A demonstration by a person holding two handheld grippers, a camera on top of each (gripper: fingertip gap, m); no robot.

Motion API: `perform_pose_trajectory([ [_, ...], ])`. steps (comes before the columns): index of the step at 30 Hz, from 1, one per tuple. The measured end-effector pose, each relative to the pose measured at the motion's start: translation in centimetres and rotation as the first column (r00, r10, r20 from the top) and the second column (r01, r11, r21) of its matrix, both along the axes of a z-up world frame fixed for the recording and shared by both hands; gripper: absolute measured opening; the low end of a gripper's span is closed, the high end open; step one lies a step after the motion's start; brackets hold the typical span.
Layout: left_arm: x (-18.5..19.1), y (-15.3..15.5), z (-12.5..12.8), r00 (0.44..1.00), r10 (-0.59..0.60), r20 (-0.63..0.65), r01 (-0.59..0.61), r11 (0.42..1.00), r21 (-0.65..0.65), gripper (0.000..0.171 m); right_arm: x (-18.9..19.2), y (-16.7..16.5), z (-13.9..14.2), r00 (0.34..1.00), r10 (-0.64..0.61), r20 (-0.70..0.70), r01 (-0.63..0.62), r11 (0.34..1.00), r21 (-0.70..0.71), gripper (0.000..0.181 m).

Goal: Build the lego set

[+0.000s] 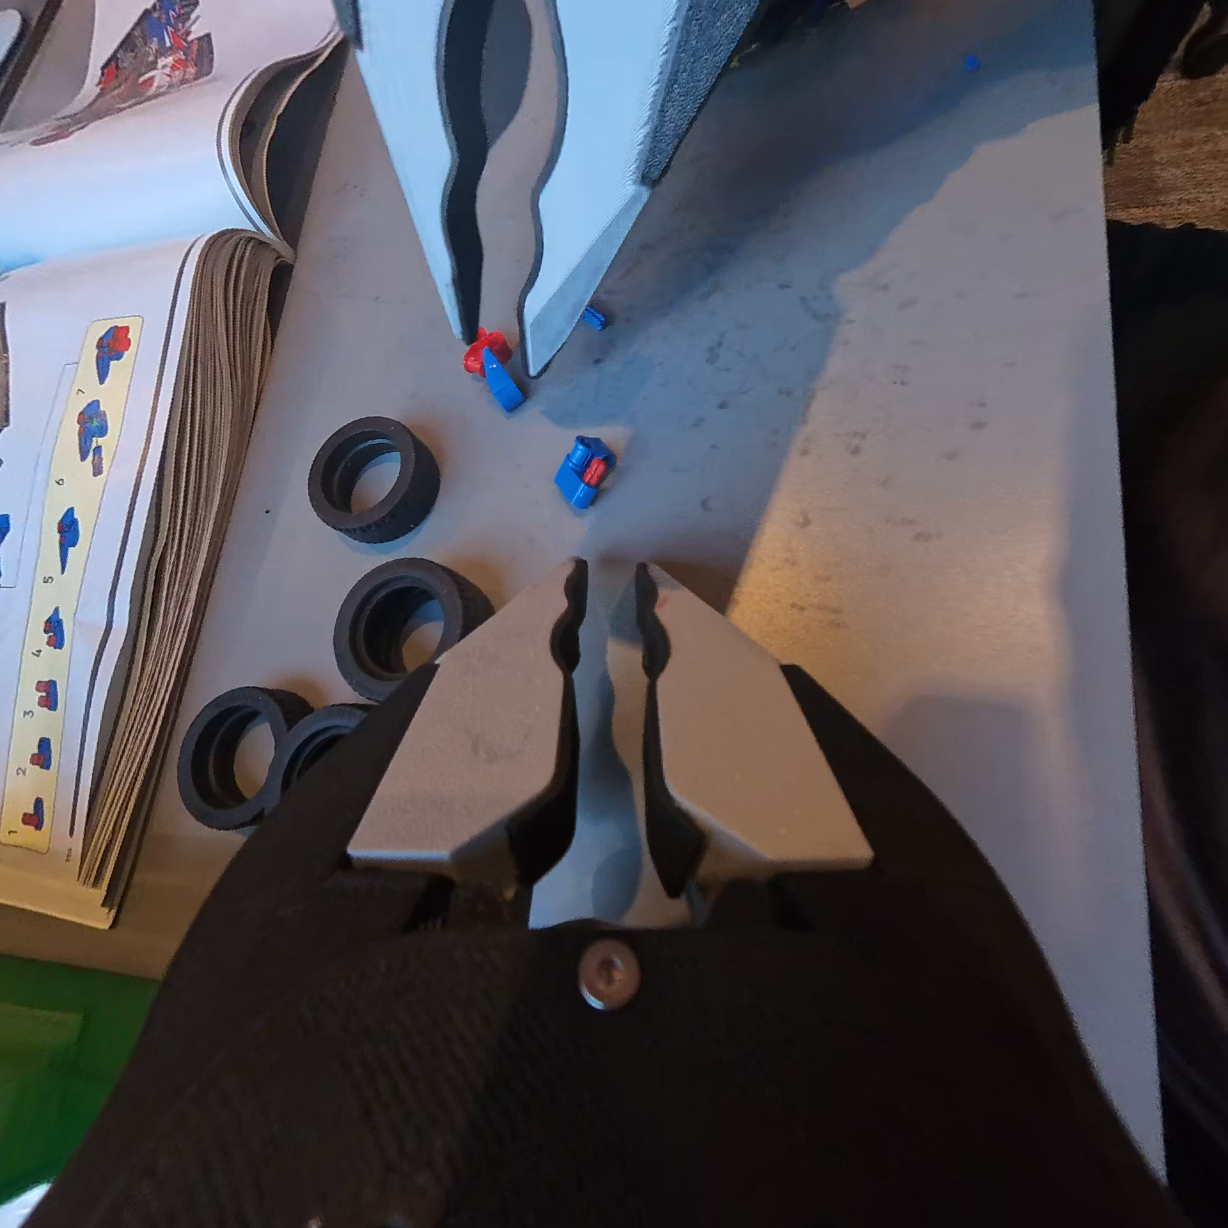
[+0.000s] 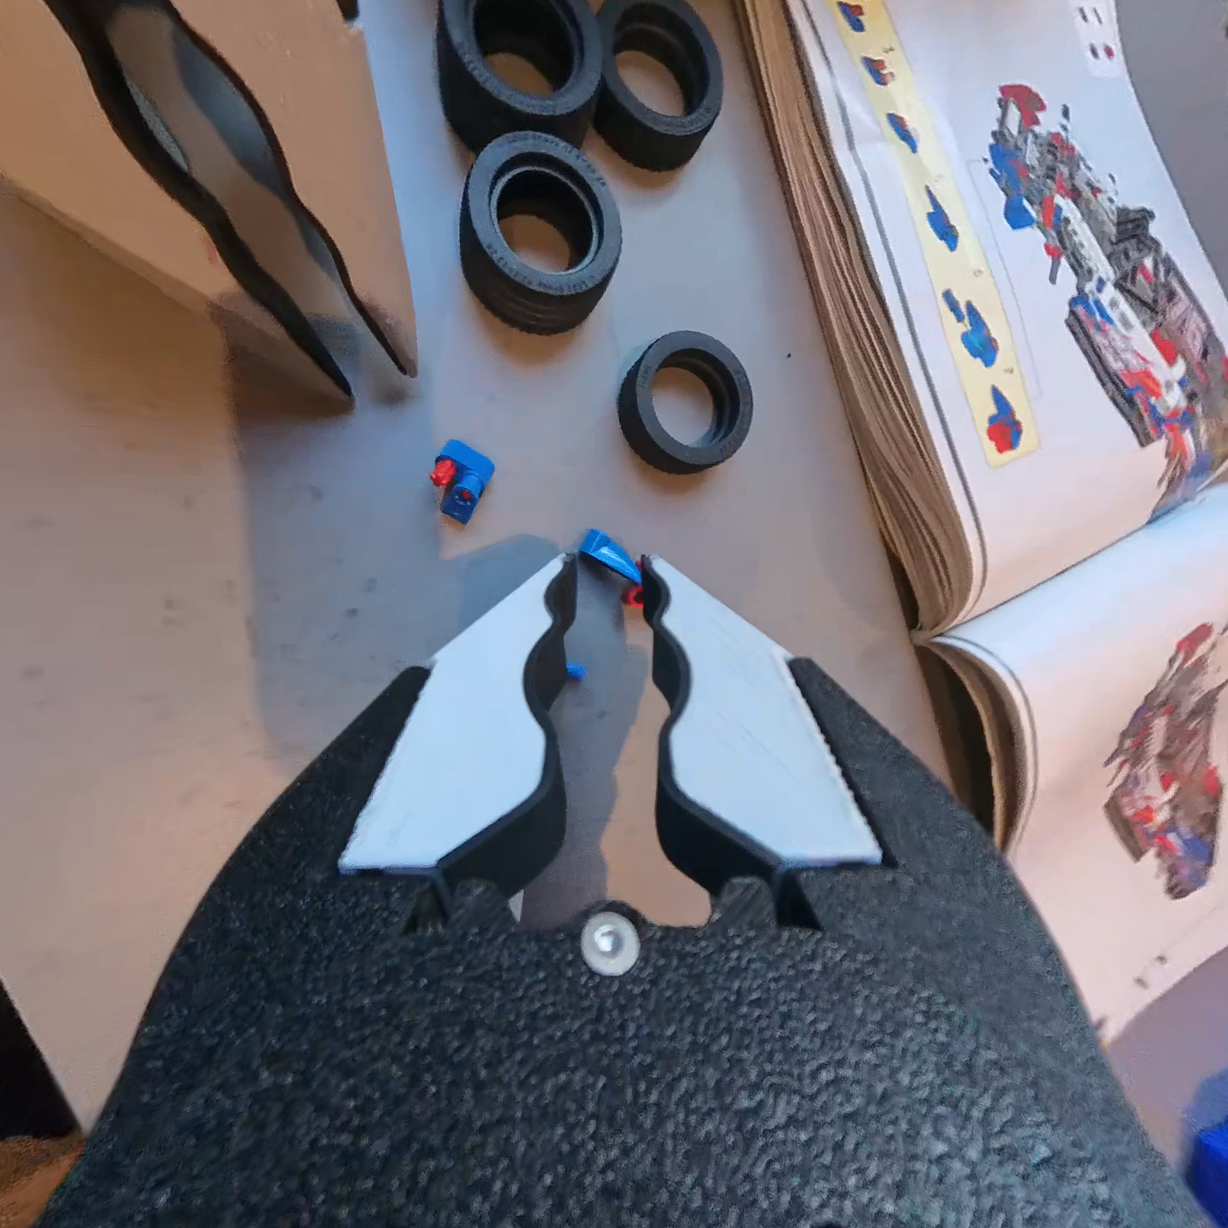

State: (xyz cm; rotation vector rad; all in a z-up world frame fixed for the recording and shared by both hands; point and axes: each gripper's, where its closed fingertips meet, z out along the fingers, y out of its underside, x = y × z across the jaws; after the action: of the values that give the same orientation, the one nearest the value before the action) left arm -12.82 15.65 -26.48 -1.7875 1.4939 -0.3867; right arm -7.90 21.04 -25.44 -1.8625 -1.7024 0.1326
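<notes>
A blue wedge piece (image 1: 503,387) with a red connector (image 1: 480,351) lies on the grey table (image 1: 764,372). My right gripper (image 2: 608,565) is open with its tips on either side of them; the red connector (image 2: 633,588) touches one fingertip and the blue wedge (image 2: 603,550) sticks out past the tips. The right gripper also shows in the left wrist view (image 1: 503,352). A small blue block with red pins (image 1: 583,473) (image 2: 465,484) lies between the two grippers. My left gripper (image 1: 610,573) is slightly open and empty, just short of that block. It also shows in the right wrist view (image 2: 377,382).
Several black tyres (image 1: 372,480) (image 2: 541,232) lie beside the open instruction book (image 1: 100,531) (image 2: 997,299). A tiny blue pin (image 1: 595,317) (image 2: 575,671) lies under the right gripper. The table's edge (image 1: 1110,465) runs along the right of the left wrist view. My right fingertips sit around 8 centimeters from my left ones. The open instruction book (image 1: 100,531) is about equally far from each gripper, around 15 centimeters. It turns up in the right wrist view (image 2: 910,234) as well.
</notes>
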Motion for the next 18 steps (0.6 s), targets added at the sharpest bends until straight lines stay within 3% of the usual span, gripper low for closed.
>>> perform_pose_trajectory([
  [6, 0.0, 0.0, 0.0, 1.000, -0.001, 0.001, 0.001, 1.000, 0.005, 0.011, 0.1, 0.3, -1.0, 0.988, 0.106, 0.110, -0.102, 0.994, -0.046, 0.021],
  [9, 0.0, -0.1, 0.0, 1.000, -0.003, -0.004, 0.003, 1.000, 0.012, 0.011, -0.1, -0.6, -1.5, 0.981, 0.158, 0.110, -0.144, 0.981, -0.126, 0.004],
  [18, 0.0, -0.1, 0.0, 1.000, -0.003, -0.005, 0.003, 1.000, 0.013, 0.010, 0.1, -1.0, -1.5, 0.994, 0.092, 0.066, -0.083, 0.990, -0.118, 0.003],
])
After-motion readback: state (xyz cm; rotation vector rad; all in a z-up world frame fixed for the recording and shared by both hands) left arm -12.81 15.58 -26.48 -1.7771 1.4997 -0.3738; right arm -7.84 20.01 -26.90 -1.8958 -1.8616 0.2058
